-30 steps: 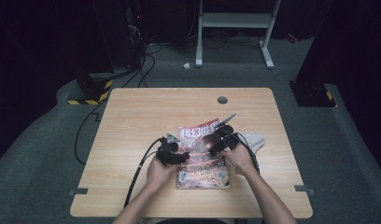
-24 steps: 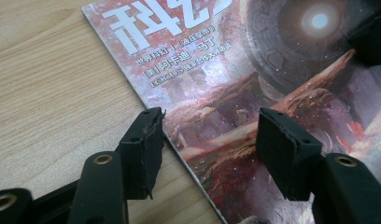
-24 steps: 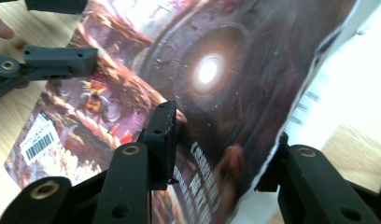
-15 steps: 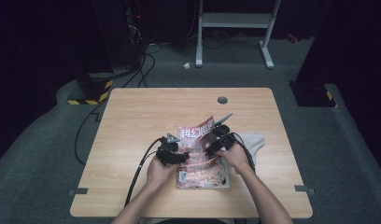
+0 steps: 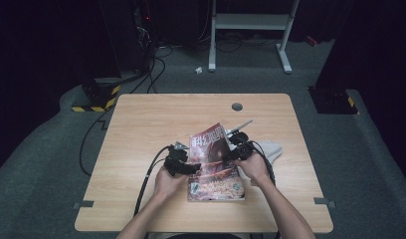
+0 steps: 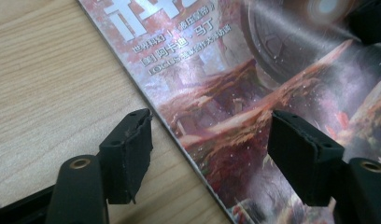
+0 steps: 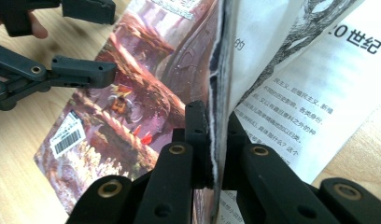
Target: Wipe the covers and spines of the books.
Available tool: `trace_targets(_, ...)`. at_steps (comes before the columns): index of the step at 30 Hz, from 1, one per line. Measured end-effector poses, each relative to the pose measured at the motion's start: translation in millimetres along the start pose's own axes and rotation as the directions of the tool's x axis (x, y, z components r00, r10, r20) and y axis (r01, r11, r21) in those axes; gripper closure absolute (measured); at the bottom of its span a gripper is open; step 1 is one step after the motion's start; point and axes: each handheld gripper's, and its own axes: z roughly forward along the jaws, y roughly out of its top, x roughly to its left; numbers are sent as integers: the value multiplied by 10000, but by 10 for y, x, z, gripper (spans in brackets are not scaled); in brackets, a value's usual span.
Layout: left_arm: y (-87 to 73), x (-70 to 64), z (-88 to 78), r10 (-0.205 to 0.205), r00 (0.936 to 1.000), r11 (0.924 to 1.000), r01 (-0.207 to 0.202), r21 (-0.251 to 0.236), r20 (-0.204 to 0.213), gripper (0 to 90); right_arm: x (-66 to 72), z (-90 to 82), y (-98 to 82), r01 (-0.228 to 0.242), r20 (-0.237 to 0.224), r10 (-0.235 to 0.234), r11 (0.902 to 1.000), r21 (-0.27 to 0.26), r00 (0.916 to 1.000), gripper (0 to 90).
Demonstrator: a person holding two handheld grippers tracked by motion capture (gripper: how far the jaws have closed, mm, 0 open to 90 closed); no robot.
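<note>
A magazine (image 5: pixel 218 181) with a reddish cover lies on the wooden table (image 5: pixel 141 129), near its front. My right gripper (image 5: pixel 227 153) is shut on the free edge of the cover and a few pages, which stand lifted; its jaws have just been closing on them. In the right gripper view (image 7: pixel 219 140) the cover (image 7: pixel 146 84) rises to the left of the jaws and printed pages (image 7: pixel 291 107) lie to the right. My left gripper (image 5: pixel 195 168) stands open across the spine edge; its jaws have just been opening. In its own view (image 6: pixel 209 154) one pad is over the wood, the other over the cover (image 6: pixel 235 84).
A grey cloth (image 5: pixel 278 149) lies on the table just right of the magazine. A round cable hole (image 5: pixel 236 106) sits near the far edge. Cables trail off the left side to the floor, and a white metal stand (image 5: pixel 251 22) is beyond the table.
The right gripper has drawn the cover's edge higher and a little to the left, so the cover stands steeper. The left hand has stayed where it was.
</note>
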Motion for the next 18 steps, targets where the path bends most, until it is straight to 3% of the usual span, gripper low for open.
trace_targets(9, -15, 33, -27, -188, 9973, 9997, 177, 150, 706, 222, 46, -112, -9, 194, -300, -210, 9985, -505, 9993, 864)
trace_targets(18, -26, -17, -28, -58, 9904, 9994, 8, 359, 1381, 182, 139, -279, 8, 528, -486, -579, 9935, -1006, 9971, 867)
